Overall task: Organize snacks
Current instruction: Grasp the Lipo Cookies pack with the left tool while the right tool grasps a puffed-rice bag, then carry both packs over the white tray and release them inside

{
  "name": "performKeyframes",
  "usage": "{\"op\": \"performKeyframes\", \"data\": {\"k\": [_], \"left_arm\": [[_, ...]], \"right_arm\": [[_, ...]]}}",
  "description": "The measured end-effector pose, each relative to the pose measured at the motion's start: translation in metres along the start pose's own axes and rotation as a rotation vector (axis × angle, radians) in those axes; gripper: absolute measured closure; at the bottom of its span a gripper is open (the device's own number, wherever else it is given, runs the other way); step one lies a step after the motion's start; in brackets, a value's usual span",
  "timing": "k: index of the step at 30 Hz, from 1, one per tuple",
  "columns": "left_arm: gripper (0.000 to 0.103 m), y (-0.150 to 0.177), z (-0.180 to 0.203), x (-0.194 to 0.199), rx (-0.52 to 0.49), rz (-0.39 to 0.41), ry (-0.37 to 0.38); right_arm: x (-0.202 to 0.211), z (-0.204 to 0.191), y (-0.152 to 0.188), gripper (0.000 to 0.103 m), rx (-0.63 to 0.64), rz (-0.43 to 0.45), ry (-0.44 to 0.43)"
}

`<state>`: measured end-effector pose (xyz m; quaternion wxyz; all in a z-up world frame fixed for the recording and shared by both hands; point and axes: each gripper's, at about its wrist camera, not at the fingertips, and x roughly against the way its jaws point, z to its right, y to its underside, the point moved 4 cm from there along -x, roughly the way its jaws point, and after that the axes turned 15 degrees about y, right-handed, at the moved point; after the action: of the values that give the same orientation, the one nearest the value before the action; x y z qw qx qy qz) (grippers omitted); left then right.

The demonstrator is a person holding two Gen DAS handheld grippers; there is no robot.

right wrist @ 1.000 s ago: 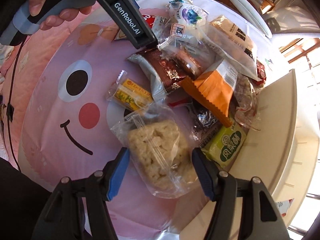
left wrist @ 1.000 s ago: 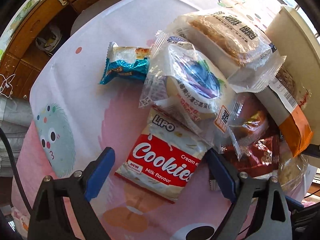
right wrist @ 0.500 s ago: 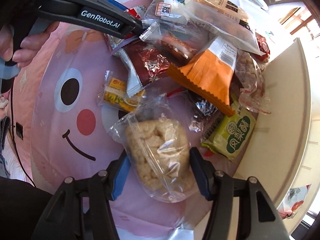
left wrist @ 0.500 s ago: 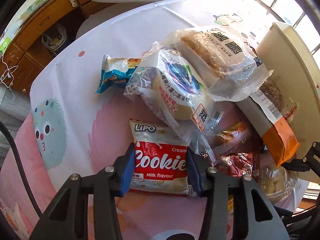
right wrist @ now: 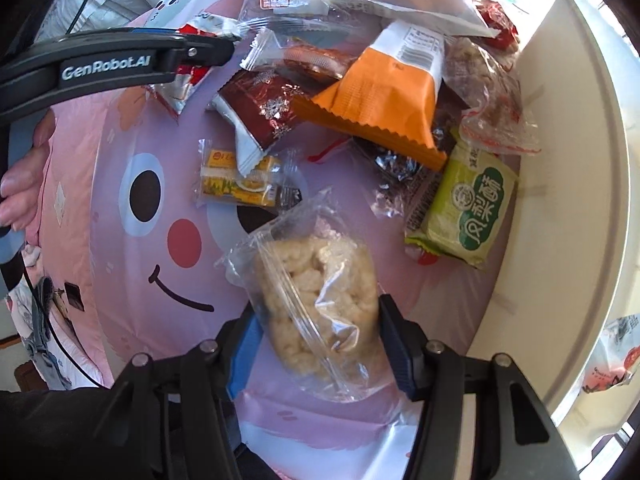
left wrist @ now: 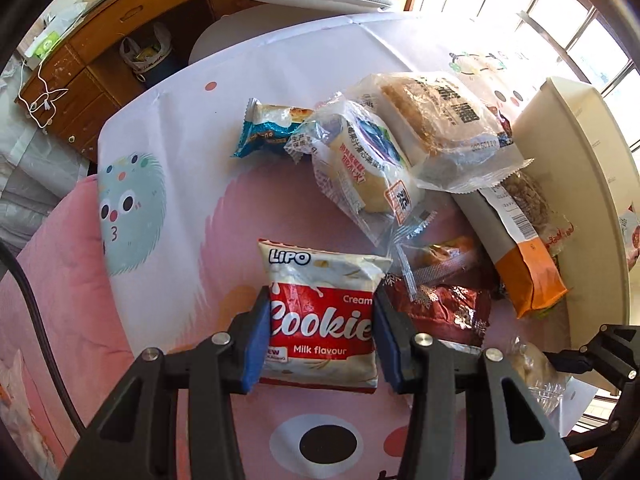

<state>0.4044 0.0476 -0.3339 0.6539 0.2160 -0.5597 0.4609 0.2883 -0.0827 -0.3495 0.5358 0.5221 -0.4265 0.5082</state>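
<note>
My left claw [left wrist: 320,332] is clenched on the red-and-white Cookies packet [left wrist: 320,312], its blue pads pressing both sides, near the middle of the cartoon tablecloth [left wrist: 160,152]. My right claw [right wrist: 316,344] grasps the clear bag of puffed rice snacks [right wrist: 320,296] close to the table's near edge. The other snacks lie heaped beside the white tray [right wrist: 568,184] along the right edge.

Cookie pack [left wrist: 320,316]: red/white, white lettering. Tablecloth [left wrist: 168,168]: pink & white w/ cartoon faces. Puffed-snack bag [right wrist: 316,300]: clear, pale beige contents. Pastry pack [right wrist: 472,208]: green. Gripper pads [left wrist: 253,344]: blue.
</note>
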Motion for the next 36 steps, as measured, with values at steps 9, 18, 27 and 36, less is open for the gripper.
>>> {"op": "performKeyframes", "data": {"k": [9,18,27,36], "left_arm": [[0.058,0.017,0.03,0.089,-0.011,0.15,0.018],[0.058,0.056,0.078,0.178,-0.064,0.279,0.039],[0.058,0.095,0.122,0.236,-0.136,0.377,0.087],[0.058,0.107,0.161,0.255,-0.168,0.409,0.132]], "right_arm": [[0.034,-0.011,0.019,0.047,-0.019,0.054,0.034],[0.094,-0.017,0.067,0.047,-0.131,0.195,0.047],[0.148,-0.021,0.126,0.047,-0.349,0.37,0.049],[0.186,0.01,0.17,0.047,-0.51,0.523,0.045]]}}
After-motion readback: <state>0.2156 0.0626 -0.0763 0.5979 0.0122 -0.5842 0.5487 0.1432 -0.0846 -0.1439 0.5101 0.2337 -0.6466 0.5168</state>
